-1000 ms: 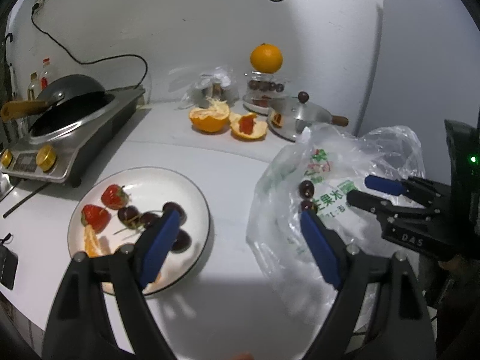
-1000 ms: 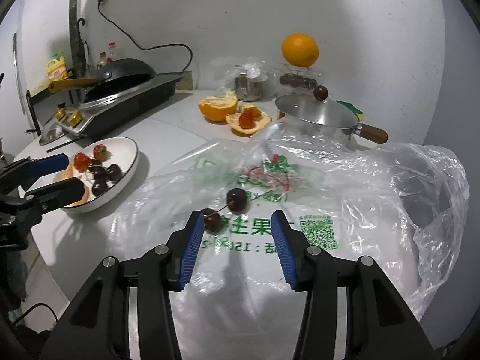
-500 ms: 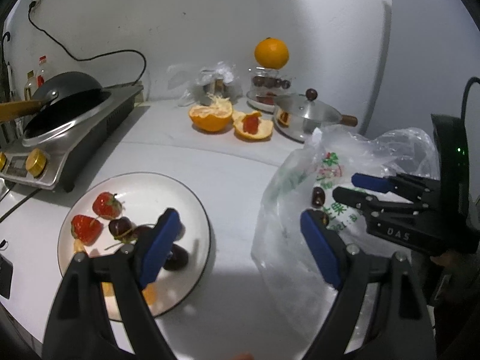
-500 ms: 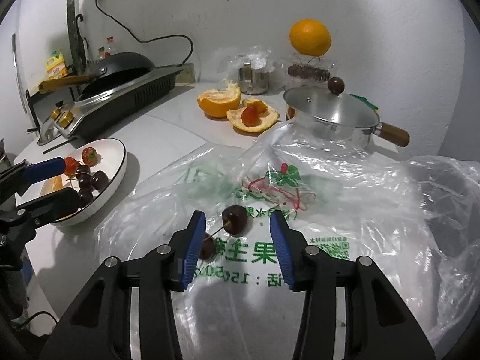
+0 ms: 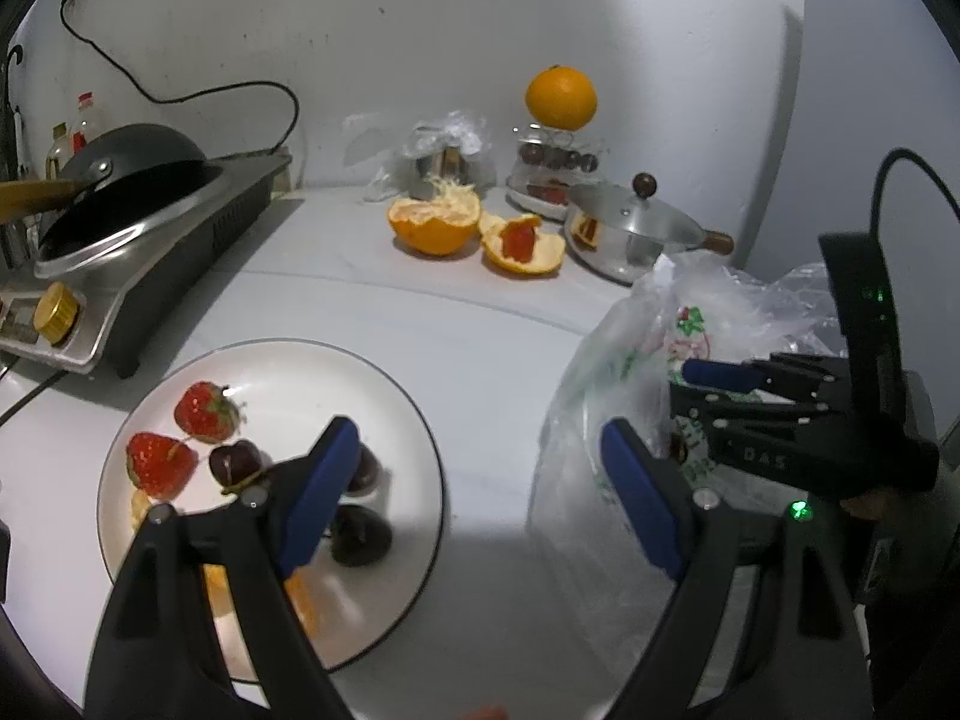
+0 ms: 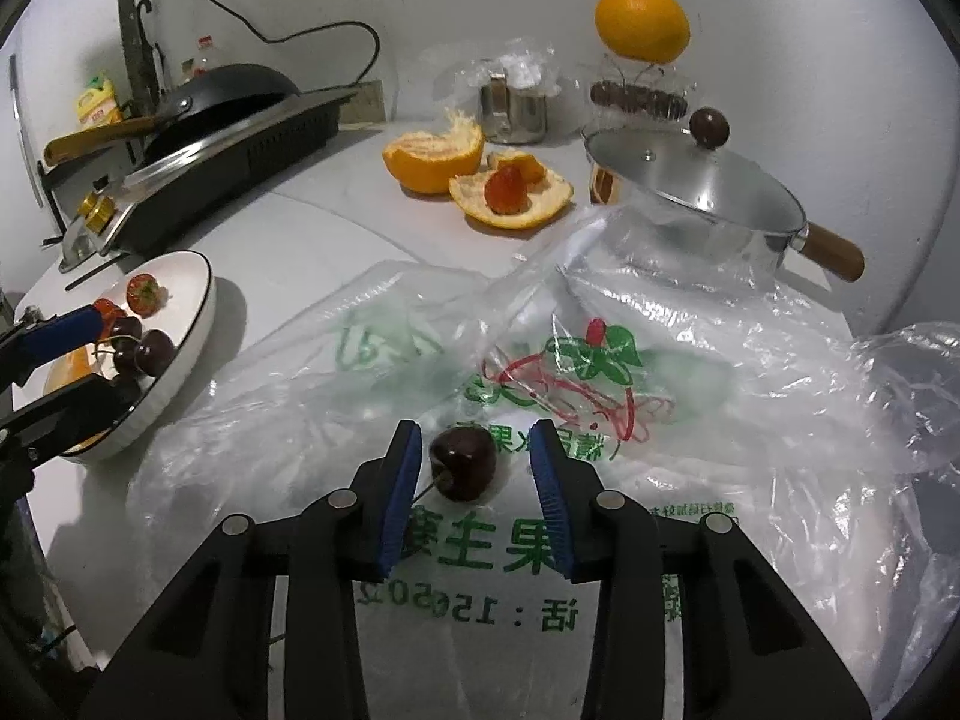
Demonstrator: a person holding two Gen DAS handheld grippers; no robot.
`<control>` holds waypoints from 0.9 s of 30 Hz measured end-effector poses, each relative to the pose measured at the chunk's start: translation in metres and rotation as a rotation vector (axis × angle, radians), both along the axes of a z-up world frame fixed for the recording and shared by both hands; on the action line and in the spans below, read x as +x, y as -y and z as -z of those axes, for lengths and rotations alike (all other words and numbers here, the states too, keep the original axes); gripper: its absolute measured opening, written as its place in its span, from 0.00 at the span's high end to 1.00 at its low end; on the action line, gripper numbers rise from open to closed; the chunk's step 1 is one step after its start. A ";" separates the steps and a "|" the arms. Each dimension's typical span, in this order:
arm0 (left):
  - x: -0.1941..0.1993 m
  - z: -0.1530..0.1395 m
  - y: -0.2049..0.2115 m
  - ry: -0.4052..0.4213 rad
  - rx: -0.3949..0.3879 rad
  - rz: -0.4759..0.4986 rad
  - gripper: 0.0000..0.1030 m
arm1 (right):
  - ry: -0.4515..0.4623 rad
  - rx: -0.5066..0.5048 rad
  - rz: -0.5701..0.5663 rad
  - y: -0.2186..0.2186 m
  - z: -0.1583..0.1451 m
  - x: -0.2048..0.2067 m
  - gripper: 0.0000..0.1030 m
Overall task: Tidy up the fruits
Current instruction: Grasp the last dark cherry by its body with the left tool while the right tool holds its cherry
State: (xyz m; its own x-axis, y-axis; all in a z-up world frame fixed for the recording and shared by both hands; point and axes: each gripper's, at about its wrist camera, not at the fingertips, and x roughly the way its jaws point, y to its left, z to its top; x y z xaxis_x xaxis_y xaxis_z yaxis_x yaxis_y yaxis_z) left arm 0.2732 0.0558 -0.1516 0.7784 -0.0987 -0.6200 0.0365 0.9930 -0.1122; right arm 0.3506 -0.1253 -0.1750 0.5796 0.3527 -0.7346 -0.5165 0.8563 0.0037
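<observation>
Picking a cherry off the plastic bag

Right tongs (image 6: 474,462), just narrowing, straddle the cherry (image 6: 463,463) without pinching yet; next, pinch gently. Left tongs (image 5: 480,498) spread, empty.

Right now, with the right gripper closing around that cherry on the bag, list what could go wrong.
1. The cherry sits off-centre between the pads of the right gripper, whose jaws have just been closing without pressing it yet; it may roll or squirt out.
2. It lies on the loose plastic bag, so the pads could pinch film too.
3. The left gripper, open, hovers by the plate, possibly crowding the drop-off.
</observation>
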 end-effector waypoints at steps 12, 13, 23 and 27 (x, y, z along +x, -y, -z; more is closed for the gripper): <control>-0.006 -0.004 0.005 0.011 0.003 0.001 0.18 | -0.054 0.012 -0.014 -0.006 0.009 0.004 0.67; -0.007 -0.005 0.005 0.014 0.004 0.001 0.18 | -0.047 0.017 -0.013 -0.005 0.008 0.003 0.73; -0.021 -0.023 0.030 0.050 0.043 0.040 0.18 | 0.019 0.073 -0.002 0.014 -0.017 -0.017 0.74; -0.023 -0.028 0.045 0.059 0.064 0.067 0.18 | 0.059 0.087 0.007 0.030 -0.030 -0.030 0.75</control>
